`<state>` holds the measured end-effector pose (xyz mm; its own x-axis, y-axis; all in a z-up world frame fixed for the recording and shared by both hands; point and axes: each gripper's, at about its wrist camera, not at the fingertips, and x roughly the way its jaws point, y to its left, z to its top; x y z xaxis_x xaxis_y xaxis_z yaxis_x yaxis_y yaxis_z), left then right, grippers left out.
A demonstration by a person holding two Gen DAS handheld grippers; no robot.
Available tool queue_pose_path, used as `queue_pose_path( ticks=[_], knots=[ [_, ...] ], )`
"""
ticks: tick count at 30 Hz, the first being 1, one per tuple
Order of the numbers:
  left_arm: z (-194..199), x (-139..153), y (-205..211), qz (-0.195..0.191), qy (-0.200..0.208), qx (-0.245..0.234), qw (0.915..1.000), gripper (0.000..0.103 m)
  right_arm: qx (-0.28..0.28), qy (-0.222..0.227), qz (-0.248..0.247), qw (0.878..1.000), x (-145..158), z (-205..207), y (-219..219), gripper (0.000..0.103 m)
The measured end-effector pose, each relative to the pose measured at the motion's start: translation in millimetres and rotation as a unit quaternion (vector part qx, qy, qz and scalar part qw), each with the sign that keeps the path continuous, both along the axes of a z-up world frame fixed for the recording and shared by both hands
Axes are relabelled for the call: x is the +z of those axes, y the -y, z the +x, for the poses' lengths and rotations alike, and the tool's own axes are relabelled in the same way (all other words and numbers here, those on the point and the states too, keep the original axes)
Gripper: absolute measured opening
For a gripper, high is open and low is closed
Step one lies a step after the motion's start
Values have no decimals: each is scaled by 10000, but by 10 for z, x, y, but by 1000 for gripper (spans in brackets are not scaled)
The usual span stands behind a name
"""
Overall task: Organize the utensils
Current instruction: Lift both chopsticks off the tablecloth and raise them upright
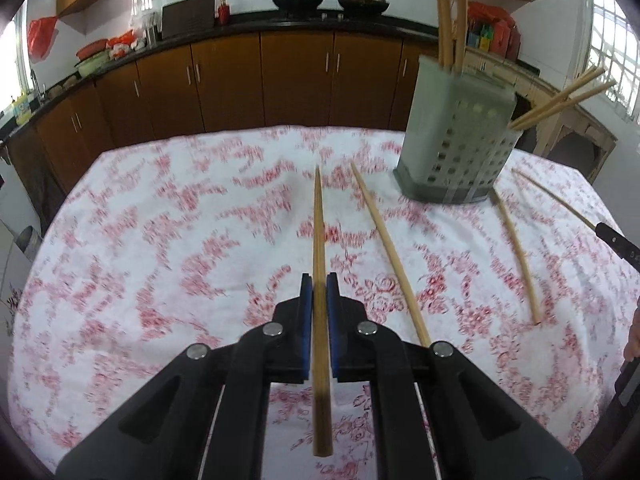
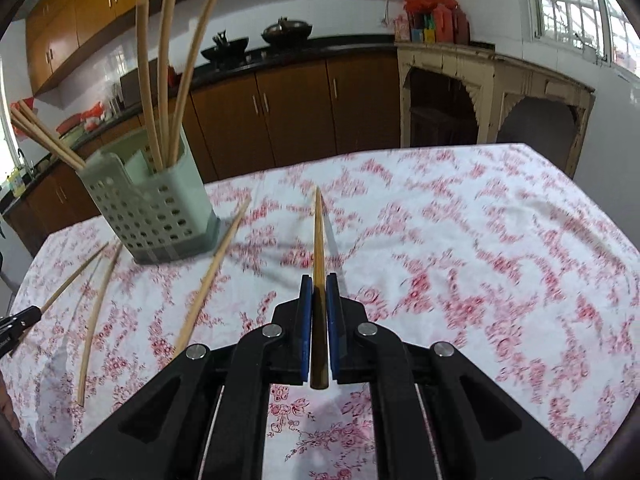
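My left gripper [image 1: 319, 282] pinching chopstick [image 1: 319, 232], lifted over flowered tablecloth [image 1: 160, 240]. My right gripper [image 2: 319, 282] clamped on second chopstick [image 2: 318, 236]. Loose chopsticks [image 1: 390, 252] lying on cloth beside perforated holder [image 1: 456, 136], more standing inside.

One grey-green perforated plastic utensil holder [image 2: 154, 216] stands far left on the floral tablecloth. Five wooden chopsticks stand in it: three upright [image 2: 160, 80], two leaning left [image 2: 44, 136]. Two chopsticks lie loose on the cloth [image 2: 210, 276]. Each of two grippers clamps one chopstick [image 2: 319, 240].
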<state>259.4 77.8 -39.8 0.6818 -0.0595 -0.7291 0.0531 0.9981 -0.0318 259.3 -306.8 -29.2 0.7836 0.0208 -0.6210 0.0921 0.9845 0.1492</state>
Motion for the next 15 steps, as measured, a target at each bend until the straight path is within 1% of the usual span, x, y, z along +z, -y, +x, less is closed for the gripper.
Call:
queue_pose_path(
  ticks=[8,15],
  knots=[
    [-55,449,-59,-89,611,70,9981,8,8,408,-17,9992,233,-44,36,8],
    [-98,723,-77,-192,1020,95,9946,8,81,762,5,9971,455,-109,19,8]
  ],
)
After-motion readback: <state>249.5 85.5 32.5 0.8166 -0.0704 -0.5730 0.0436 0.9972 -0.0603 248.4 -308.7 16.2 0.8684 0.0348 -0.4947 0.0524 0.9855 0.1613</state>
